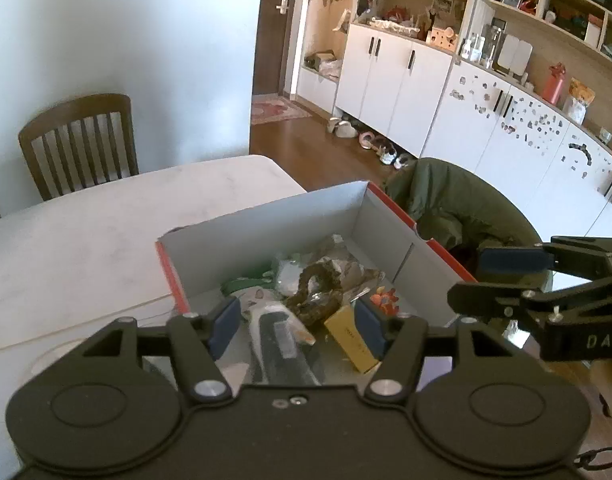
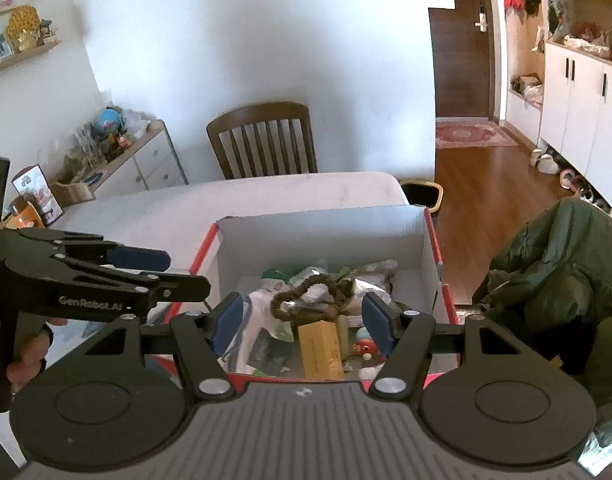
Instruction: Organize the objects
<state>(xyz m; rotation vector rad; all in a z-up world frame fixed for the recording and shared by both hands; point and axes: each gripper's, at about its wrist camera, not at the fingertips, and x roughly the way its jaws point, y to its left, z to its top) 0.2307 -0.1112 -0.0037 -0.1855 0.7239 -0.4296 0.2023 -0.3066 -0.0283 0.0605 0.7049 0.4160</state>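
Red-edged cardboard box (image 2: 420,240) at desk (image 1: 85,232) right edge, cluttered. Brown bead bracelet (image 2: 306,294) atop pile, long axis left-right, straight ahead of right hand-held gripper (image 2: 301,322). Left hand-held gripper (image 1: 297,328) equally near. Both released, empty.

The right gripper (image 2: 299,326) is hovering, jaws spread, above the cluttered box (image 2: 322,232), the left gripper (image 2: 165,270) hanging to its left.

Box (image 2: 322,236) matt cardboard; chair (image 2: 261,140) glossy wood.
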